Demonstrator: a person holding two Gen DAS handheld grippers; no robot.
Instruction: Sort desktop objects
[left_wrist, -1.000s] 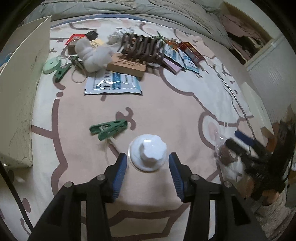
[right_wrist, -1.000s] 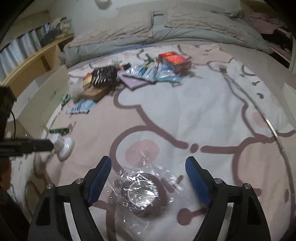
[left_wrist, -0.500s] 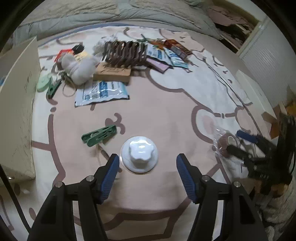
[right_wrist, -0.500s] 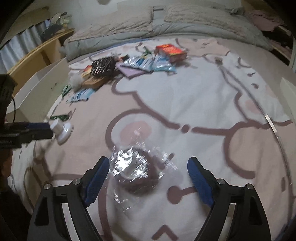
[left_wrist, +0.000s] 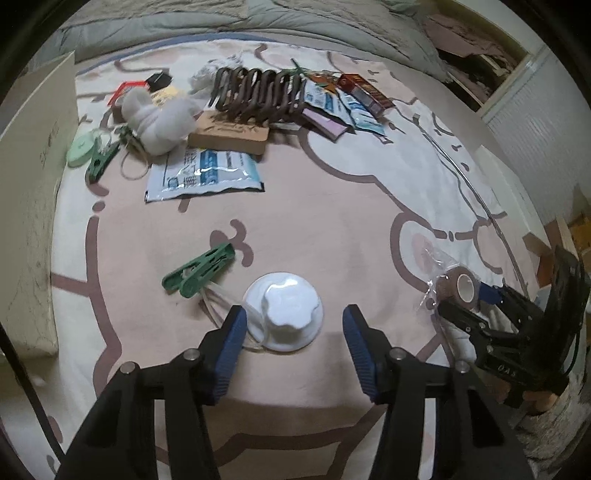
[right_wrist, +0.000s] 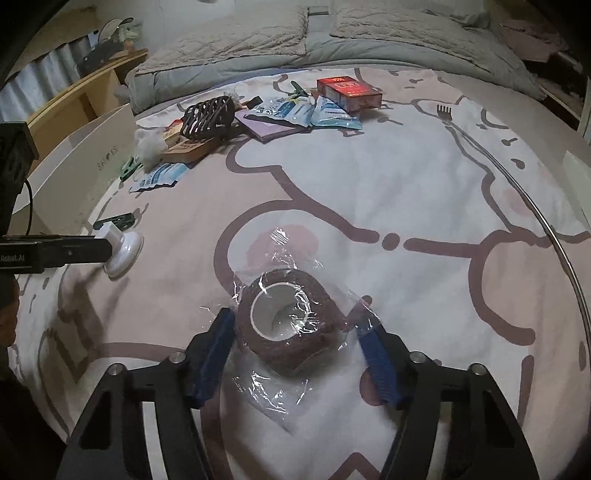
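A white suction knob (left_wrist: 282, 315) sits on the pink patterned cover between the open blue pads of my left gripper (left_wrist: 293, 334); the pads stand beside it without touching. It also shows in the right wrist view (right_wrist: 122, 251). A brown tape roll in clear plastic wrap (right_wrist: 290, 319) lies between the open pads of my right gripper (right_wrist: 295, 341); the left pad is close to the roll and the wrap brushes the right pad. The roll also shows in the left wrist view (left_wrist: 460, 290).
A green clothes peg (left_wrist: 199, 273) lies left of the knob. A white box wall (left_wrist: 29, 206) stands at the left. At the back lie a blue-white pouch (left_wrist: 203, 173), a brown wire rack (left_wrist: 258, 92), white fluff (left_wrist: 155, 118), sachets (right_wrist: 314, 110) and a red box (right_wrist: 349, 92).
My left gripper opened wider around the white knob, then moved in closer. My right gripper moved forward so the wrapped tape roll now lies between its pads.
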